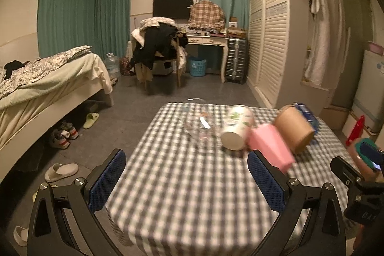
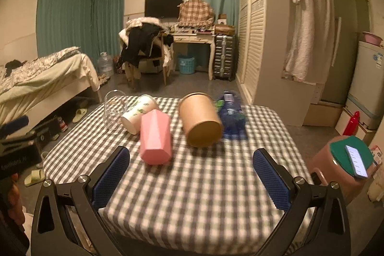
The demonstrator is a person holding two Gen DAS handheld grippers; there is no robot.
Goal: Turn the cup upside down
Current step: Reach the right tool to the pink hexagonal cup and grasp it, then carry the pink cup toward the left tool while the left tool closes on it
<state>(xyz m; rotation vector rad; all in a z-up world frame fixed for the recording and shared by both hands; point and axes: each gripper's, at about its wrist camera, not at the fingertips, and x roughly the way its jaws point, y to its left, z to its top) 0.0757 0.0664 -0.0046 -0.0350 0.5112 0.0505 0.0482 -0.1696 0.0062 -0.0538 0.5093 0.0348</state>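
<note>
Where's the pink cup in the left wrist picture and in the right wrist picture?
Left wrist view: the pink cup lies on its side right of centre, just above the left gripper's right finger.
Right wrist view: the pink cup lies left of centre, beyond the right gripper.
Shared landmark: the brown paper cup lies on the checkered tablecloth, right of the pink one in both.

Black-framed left gripper (image 1: 186,180) & right gripper (image 2: 191,178) — blue textured pads (image 2: 111,178), silver screws.

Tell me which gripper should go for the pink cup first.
Right. The pink cup lies just ahead of the open right gripper, near its left finger; from the left gripper it sits off beyond the right finger.
</note>
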